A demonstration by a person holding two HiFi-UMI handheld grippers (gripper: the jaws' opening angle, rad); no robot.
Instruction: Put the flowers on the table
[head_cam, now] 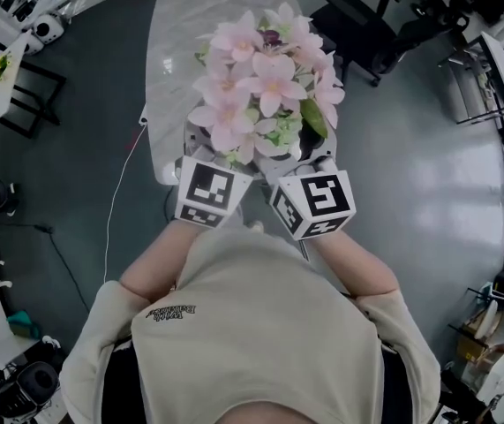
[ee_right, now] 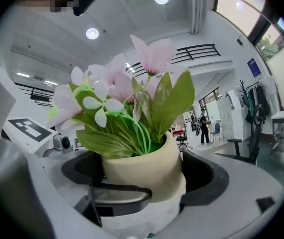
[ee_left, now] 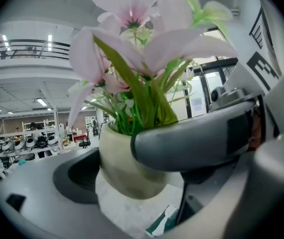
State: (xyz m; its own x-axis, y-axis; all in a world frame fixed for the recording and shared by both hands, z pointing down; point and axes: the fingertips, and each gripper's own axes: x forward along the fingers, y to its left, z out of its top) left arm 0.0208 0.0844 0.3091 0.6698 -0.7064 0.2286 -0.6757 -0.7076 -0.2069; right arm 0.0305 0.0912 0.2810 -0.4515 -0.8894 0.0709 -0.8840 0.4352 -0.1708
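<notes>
The long, pale marble-look bench (head_cam: pixel 168 51) runs up the middle of the head view. Over its near end, at frame centre, the pink artificial flowers (head_cam: pixel 265 78) stand in a round cream pot (ee_right: pixel 146 163). Our left claw (ee_left: pixel 132 168) and right claw (ee_right: pixel 144 183) both clamp that pot. We judge its smooth, rounded wall could slip or tip if one claw releases first.

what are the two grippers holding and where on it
Both the left gripper and right gripper clamp the cream flower pot by its sides.
</notes>
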